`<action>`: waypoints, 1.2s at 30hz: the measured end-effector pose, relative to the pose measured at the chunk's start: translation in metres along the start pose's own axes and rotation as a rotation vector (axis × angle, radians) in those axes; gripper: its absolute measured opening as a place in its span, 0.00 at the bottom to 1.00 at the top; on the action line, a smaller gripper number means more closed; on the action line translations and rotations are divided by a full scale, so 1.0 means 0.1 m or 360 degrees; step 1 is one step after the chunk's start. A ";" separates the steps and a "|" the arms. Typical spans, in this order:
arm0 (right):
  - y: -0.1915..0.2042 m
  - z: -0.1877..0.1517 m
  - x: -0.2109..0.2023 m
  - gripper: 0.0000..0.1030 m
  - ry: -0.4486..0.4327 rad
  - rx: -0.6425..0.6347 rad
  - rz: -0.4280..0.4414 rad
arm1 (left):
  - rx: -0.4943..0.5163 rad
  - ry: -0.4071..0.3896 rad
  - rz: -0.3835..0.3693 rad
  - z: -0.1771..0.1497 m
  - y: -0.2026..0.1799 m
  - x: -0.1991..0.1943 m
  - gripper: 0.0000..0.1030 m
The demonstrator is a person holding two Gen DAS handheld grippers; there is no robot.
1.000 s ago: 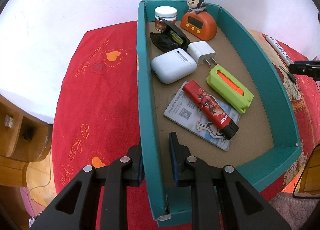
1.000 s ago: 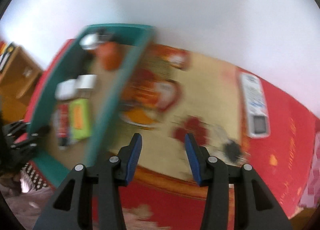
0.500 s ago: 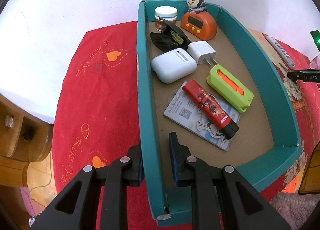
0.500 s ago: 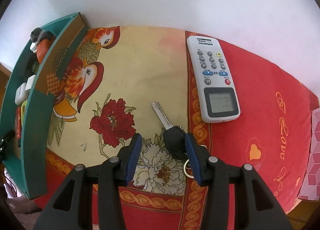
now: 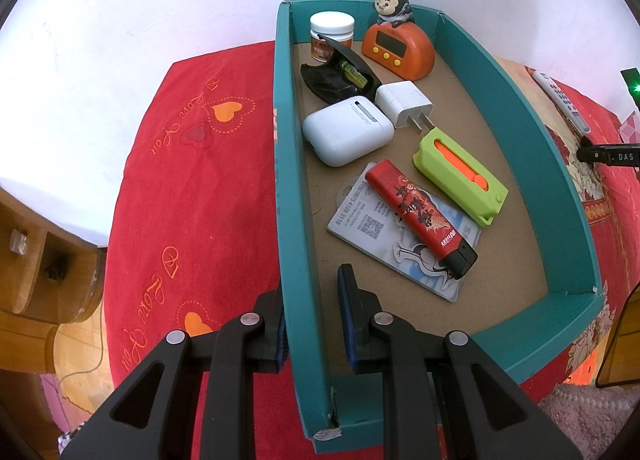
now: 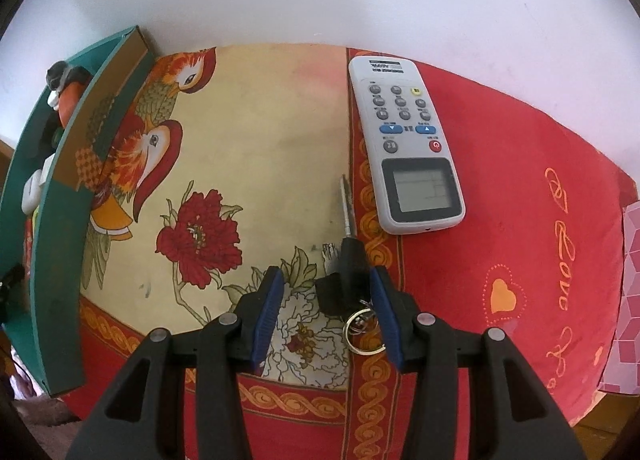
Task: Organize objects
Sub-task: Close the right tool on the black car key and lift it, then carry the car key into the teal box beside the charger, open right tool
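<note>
My left hand-held gripper (image 5: 310, 314) was clamped narrow on the left wall of the teal cardboard box (image 5: 556, 196). Inside it lay a red lighter (image 5: 420, 216) on a printed card (image 5: 360, 216), a lime-green cutter (image 5: 460, 176), a white earbud case (image 5: 346, 134) and an orange timer (image 5: 398, 50). My right hand-held gripper (image 6: 326, 314) stood partly open, its pads either side of a black-headed key (image 6: 348, 256) without pressing it. The key lay on the red floral cloth (image 6: 520, 220), just beside a white remote control (image 6: 408, 144).
</note>
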State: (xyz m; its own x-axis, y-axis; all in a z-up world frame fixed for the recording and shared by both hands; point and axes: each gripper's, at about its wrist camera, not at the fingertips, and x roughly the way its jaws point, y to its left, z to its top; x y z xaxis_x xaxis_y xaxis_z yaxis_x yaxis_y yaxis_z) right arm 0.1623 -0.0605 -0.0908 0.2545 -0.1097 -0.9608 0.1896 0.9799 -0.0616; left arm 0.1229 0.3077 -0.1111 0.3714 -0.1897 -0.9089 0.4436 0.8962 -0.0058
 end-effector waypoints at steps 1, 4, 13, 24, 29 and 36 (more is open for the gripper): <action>-0.02 0.00 0.00 0.44 -0.0004 0.0005 0.0009 | 0.0001 0.0000 0.0000 0.00 0.00 0.00 0.20; -0.09 -0.01 0.02 0.41 -0.0008 0.0029 0.0038 | -0.0001 0.0000 -0.0001 0.00 0.00 0.00 0.20; -0.37 -0.03 -0.01 0.26 0.0002 0.0088 0.0109 | 0.0000 0.0000 -0.0001 0.00 0.00 0.00 0.20; -0.18 -0.15 -0.26 0.26 -0.0061 0.0102 0.0219 | -0.0002 0.0000 -0.0001 0.00 0.00 0.00 0.20; 0.04 -0.19 -0.51 0.26 -0.0125 0.0078 0.0328 | -0.0001 0.0000 0.0000 0.00 0.00 0.00 0.20; 0.58 -0.02 -0.90 0.26 -0.0253 -0.0042 0.0480 | -0.0002 0.0000 0.0000 0.00 0.00 0.00 0.20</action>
State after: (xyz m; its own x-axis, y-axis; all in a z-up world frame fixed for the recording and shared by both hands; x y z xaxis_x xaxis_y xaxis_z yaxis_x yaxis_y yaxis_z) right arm 0.1483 0.0068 -0.0090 0.4403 0.1629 -0.8829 0.0592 0.9760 0.2097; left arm 0.1230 0.3075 -0.1112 0.3715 -0.1897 -0.9088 0.4423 0.8969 -0.0064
